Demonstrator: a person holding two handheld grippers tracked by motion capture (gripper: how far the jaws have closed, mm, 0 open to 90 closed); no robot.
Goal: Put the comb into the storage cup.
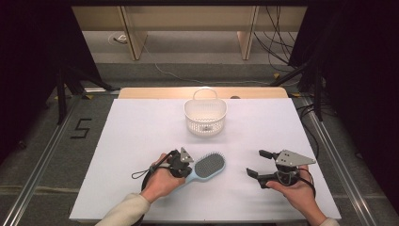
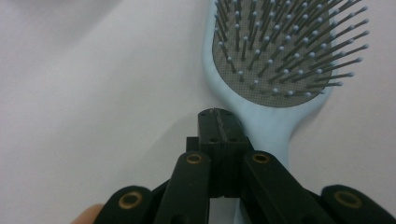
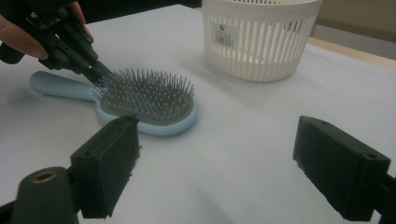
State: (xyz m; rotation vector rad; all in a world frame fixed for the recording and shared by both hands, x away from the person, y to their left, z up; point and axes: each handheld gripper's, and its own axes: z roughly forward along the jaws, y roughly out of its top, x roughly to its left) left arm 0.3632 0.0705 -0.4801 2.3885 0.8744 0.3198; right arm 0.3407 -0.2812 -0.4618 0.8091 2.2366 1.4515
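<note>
Dark curtains close in the room on both sides, and under the light stands the bench, covered by a white sheet. Toward its far edge sits a white slatted basket with its handle raised. Nearer the person lies a pale blue hairbrush, flat on the sheet with its bristles up, its head pointing toward the basket and to the right, its handle running back under the left hand. The left hand-held gripper is down at the neck of the brush, where the handle widens into the head; in the left gripper view its jaws are pressed together with no gap, their tips just over the left edge of the neck, and I cannot tell whether they pinch the brush at all. The right hand-held gripper is well to the right of the brush, jaws spread wide and grasping nothing, pointed across the sheet toward the brush head.
</note>
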